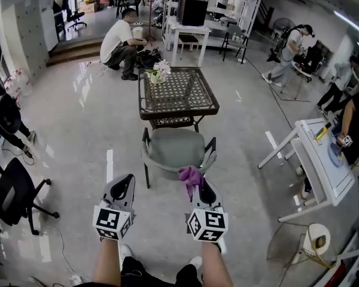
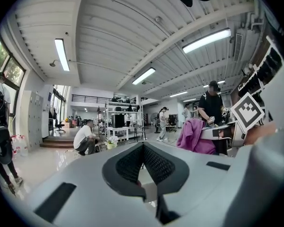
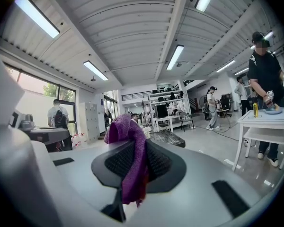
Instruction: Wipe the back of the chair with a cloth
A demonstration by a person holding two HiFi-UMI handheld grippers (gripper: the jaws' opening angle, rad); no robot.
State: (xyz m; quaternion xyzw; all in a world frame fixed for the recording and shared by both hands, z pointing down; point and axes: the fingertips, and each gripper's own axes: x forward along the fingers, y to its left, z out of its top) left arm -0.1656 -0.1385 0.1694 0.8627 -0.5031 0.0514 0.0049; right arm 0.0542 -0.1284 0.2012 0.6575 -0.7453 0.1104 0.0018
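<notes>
Grey floor [image 1: 78, 112] fills the head view, glossy and wide. Dead centre stands the lattice table [image 1: 178, 91], dark-framed, and off to the right a white table [image 1: 323, 160] tilts across the frame with a person bent over its far side. Right in front of us, tucked against the lattice table's near edge, is the chair [image 1: 176, 148]: grey seat, dark legs, its curved back on our side. At far left sits a black office chair [image 1: 15, 190]. Beyond the lattice table a person [image 1: 121, 43] in a white shirt crouches on the floor.

Down to the tools now. The left gripper [image 1: 124, 181] is held out low, left of the chair and clear of it. In the left gripper view its fingers [image 2: 128, 162] are drawn together to a point with nothing between them.

The right gripper [image 1: 201, 185] points at the chair's back, and its fingers [image 3: 156, 162] are clamped tight on the cloth [image 3: 128, 150]. That cloth is purple, bunched above the tips and trailing down between the pads. From the head view the cloth [image 1: 190, 175] sits right at the chair's back rim; whether it touches, I can't tell.

Smallest of all, flowers [image 1: 160, 72] in a pot on the lattice table's far left corner.
</notes>
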